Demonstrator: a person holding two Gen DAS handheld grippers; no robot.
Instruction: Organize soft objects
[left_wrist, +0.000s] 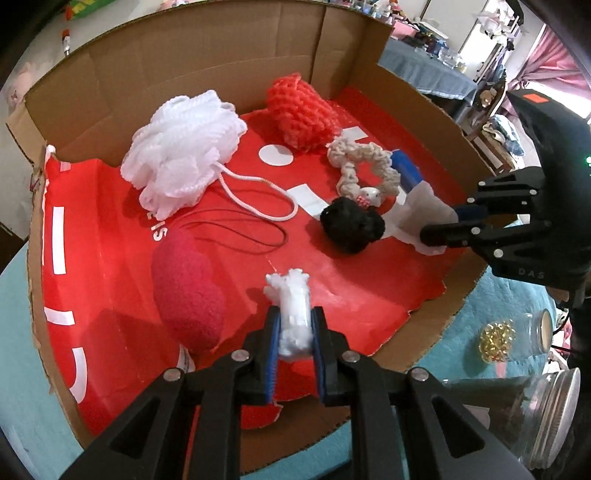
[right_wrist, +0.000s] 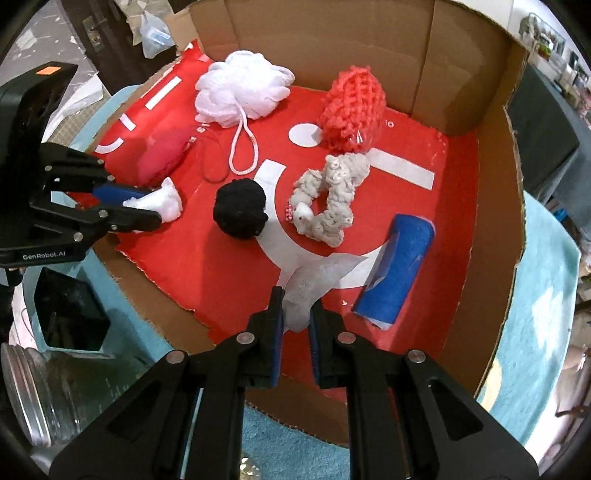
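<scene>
Cluttered shelves fill the background, and on a worktop under a teal cloth (right_wrist: 546, 280) sits a cut-open cardboard box (right_wrist: 491, 206) lined with a red sheet (left_wrist: 221, 266). Both sets of tongs are loaded: the left tongs (left_wrist: 295, 328), low in the left wrist view, are clenched on a white fluffy wad (left_wrist: 291, 314), and the right tongs (right_wrist: 297, 310), bottom centre of the right wrist view, are clenched on a piece of thin white paper (right_wrist: 314, 280). Spread across the sheet: a white mesh pouf (left_wrist: 184, 155) upper left, an orange knitted piece (left_wrist: 301, 114) at the back, a beige scrunchie (right_wrist: 328, 199) mid-frame, a black pompom (right_wrist: 240, 210), a pink heart cushion (left_wrist: 188, 291) and a blue roll (right_wrist: 395, 266) at the right. My read: each piece is about to be set down with its kin. To do it well, keep the squeeze light but steady, lower each load until it rests on a bare red patch, then release straight, so the 2 loads don't snag the pouf's cord (left_wrist: 258, 195). 1 risk: the paper may cling to a pad.
</scene>
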